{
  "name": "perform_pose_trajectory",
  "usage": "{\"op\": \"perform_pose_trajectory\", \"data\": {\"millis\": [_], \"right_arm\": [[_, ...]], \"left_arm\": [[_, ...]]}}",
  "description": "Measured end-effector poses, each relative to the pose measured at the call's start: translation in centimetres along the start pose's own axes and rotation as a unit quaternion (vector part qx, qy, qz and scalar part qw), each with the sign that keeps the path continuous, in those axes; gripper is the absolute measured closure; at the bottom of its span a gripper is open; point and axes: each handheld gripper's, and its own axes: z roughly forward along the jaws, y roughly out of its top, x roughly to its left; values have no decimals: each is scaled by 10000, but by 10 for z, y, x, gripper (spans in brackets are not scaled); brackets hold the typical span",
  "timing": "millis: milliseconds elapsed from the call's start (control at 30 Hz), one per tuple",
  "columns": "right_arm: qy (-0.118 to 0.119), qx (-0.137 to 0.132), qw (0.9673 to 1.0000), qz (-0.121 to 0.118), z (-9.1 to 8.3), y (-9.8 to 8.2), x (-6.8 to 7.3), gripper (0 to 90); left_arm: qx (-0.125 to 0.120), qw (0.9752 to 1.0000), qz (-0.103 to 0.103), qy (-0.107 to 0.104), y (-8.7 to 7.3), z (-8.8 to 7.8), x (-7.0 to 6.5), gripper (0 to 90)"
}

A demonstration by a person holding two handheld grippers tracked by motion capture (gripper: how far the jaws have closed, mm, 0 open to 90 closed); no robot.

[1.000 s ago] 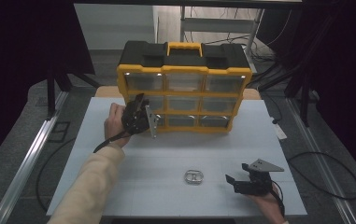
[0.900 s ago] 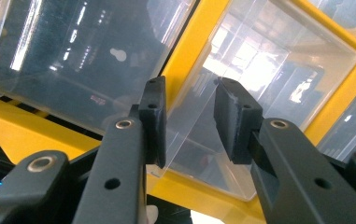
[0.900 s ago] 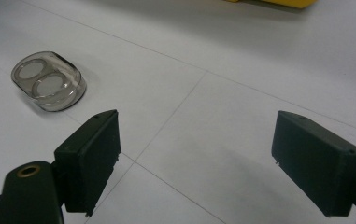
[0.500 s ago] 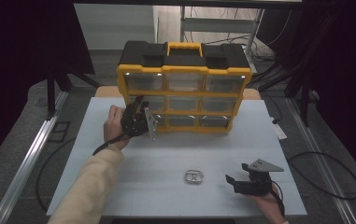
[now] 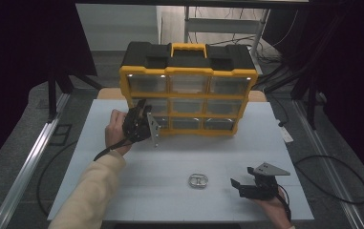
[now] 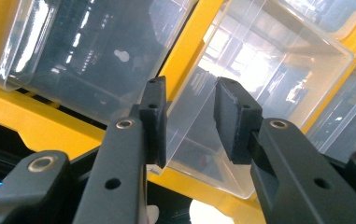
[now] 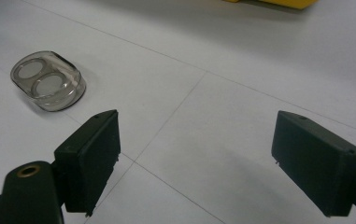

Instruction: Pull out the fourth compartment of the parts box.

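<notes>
From above, the left gripper sits against the lower left corner of the yellow and black drawer cabinet, which stands upright at the far side of the white table. The left gripper view adds what the high view cannot resolve: the two black jaws stand partly apart on either side of the front corner of a clear drawer, pulled a little out of its yellow frame; whether the pads press on the plastic I cannot tell. Further right, a small clear case lies flat on the table, near the front edge with bare surface all round it. The right gripper rests just beside it near the front right corner; the right gripper view shows its jaws spread wide with nothing between them, the case off to their left.
</notes>
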Motion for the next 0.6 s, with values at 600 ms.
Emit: {"op": "perform_pose_trajectory", "data": {"millis": [600], "right_arm": [[-10, 21, 10000, -6, 0, 0, 0, 164]], "left_arm": [[-24, 10000, 8, -27, -1, -6, 0, 655]]}}
